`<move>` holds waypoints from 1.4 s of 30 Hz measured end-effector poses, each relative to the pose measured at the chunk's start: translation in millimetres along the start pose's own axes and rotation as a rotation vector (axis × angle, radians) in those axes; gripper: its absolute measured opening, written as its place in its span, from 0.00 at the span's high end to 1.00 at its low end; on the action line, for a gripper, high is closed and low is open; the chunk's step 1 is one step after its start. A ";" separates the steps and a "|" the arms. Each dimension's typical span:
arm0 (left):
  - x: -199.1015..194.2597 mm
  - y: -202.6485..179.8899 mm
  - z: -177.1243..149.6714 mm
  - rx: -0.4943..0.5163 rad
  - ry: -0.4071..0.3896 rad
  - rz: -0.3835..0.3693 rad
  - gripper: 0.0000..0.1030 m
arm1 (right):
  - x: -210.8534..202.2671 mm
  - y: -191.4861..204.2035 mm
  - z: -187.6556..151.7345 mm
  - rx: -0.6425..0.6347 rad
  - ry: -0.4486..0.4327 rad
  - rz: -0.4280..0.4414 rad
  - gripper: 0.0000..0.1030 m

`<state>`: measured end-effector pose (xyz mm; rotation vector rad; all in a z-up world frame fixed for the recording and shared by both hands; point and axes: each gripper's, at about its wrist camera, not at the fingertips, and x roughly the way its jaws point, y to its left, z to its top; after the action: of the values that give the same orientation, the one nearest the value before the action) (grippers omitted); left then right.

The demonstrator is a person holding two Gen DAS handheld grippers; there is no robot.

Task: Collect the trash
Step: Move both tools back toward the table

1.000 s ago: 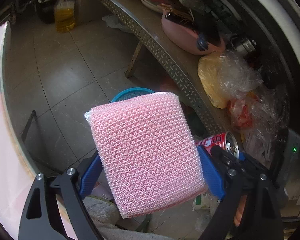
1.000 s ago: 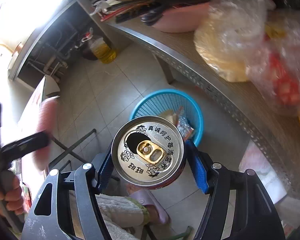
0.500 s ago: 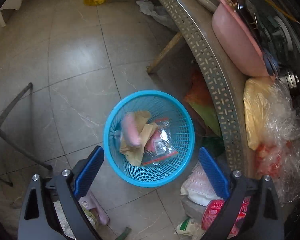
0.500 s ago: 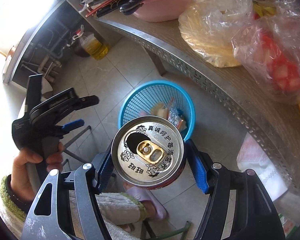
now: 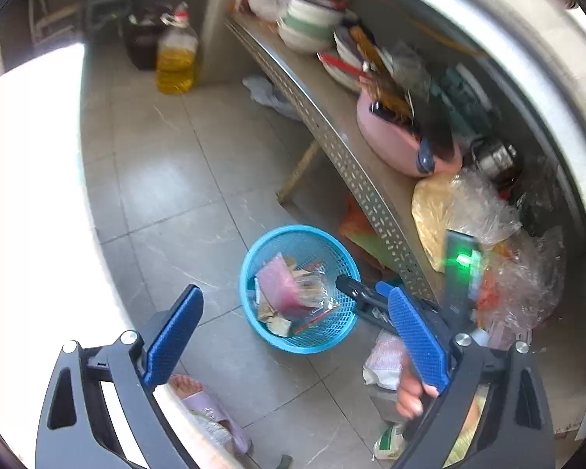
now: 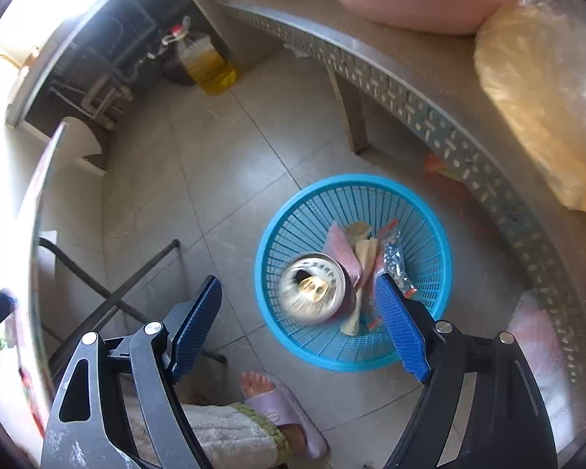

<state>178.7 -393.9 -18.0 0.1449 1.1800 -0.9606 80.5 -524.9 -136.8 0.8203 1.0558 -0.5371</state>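
Observation:
A blue mesh waste basket (image 6: pixel 293 211) stands on the tiled floor; it also shows in the left wrist view (image 5: pixel 250 258). A pink sponge (image 5: pixel 279 285) lies in it among wrappers and paper. A drink can (image 6: pixel 312 287), blurred, is falling into the basket just past my right gripper (image 6: pixel 301 324), which is open and empty above the basket. My left gripper (image 5: pixel 293 340) is open and empty, higher up and left of the basket. The right gripper's fingers (image 5: pixel 355 291) show over the basket rim in the left wrist view.
A perforated metal shelf (image 6: pixel 410 90) runs along the right with a pink basin (image 5: pixel 394 144), bowls and plastic bags (image 5: pixel 461 211). An oil bottle (image 5: pixel 175 58) stands at the far wall. A table edge (image 6: pixel 39 211) and folding legs are on the left. My slippered foot (image 6: pixel 281 406) is below.
The right gripper opened and let go of the can, which drops into the basket. The left gripper, open after dropping the sponge, has lifted and tilted away.

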 end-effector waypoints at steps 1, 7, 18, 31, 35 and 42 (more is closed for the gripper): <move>-10.0 3.4 -5.6 0.001 -0.012 -0.003 0.09 | 0.6 0.2 -2.6 0.007 0.003 0.005 0.25; -52.2 26.3 -35.9 -0.026 -0.050 -0.003 0.09 | -16.8 -4.5 -26.2 0.016 -0.002 0.021 0.25; -124.2 59.4 -99.5 -0.006 -0.219 0.028 0.09 | -79.2 17.4 -52.8 -0.073 -0.062 0.065 0.20; -257.2 150.6 -189.6 -0.169 -0.473 0.223 0.08 | -130.2 192.0 -56.8 -0.431 -0.070 0.371 0.11; -277.6 187.1 -221.9 -0.250 -0.484 0.313 0.08 | -134.7 273.8 -72.2 -0.588 -0.015 0.459 0.07; -285.3 236.8 -265.3 -0.388 -0.457 0.455 0.08 | -123.8 410.9 -145.4 -0.841 0.145 0.563 0.08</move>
<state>140.0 58.9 19.2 -0.1120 0.8350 -0.3263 251.8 -162.1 73.8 0.3649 0.9966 0.4412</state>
